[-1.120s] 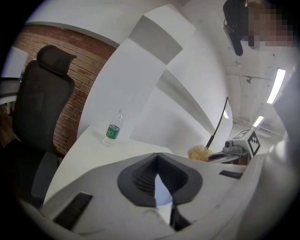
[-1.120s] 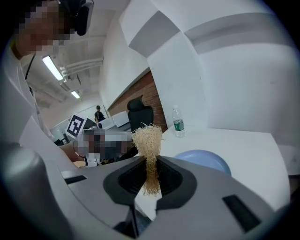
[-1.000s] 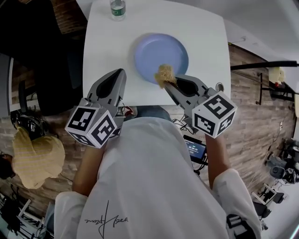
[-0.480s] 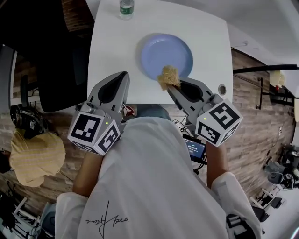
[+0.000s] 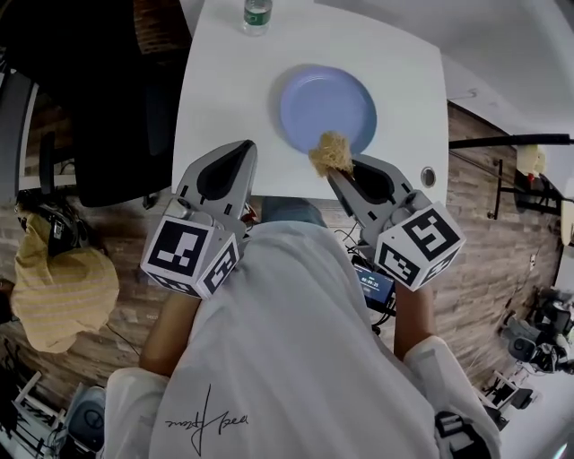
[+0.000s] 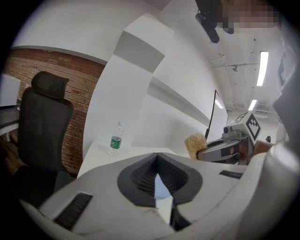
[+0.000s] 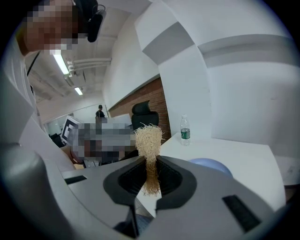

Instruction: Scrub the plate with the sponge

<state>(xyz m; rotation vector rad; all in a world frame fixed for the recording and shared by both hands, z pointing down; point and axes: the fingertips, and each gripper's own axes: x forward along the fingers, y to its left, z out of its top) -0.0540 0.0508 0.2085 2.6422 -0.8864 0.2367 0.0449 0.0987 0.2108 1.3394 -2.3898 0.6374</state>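
Clamping a straw-coloured sponge (image 7: 148,140) between pads drawn tight on its lower half, the right gripper (image 7: 150,165) hangs at the near side of a white table (image 5: 233,81). The sponge's long axis runs in line with the jaws. Its frayed free end juts out past the fingertips and points away from the person.

Straight ahead of that free end lies the blue plate (image 5: 327,106), flat and face up on the table. From the head view the sponge overlaps the plate's near rim. Whether the fibres touch the surface or hang just above it cannot be told, though the right gripper view shows the plate sitting lower than the tuft, which suggests a gap. Being round, the plate has no long axis to line up with. The coming stroke seems to turn only on bringing the tuft down and forward onto the plate's face.

The left gripper (image 5: 240,154) is shut with nothing between its jaws. It is held over the table's near edge, off to the left of the plate and apart from it. The right hand's tool is plainly the nearer of the two, and the only one carrying anything.

A water bottle (image 5: 257,13) stands upright at the table's far edge, well clear of the plate, with a black office chair (image 6: 44,122) off to the left.
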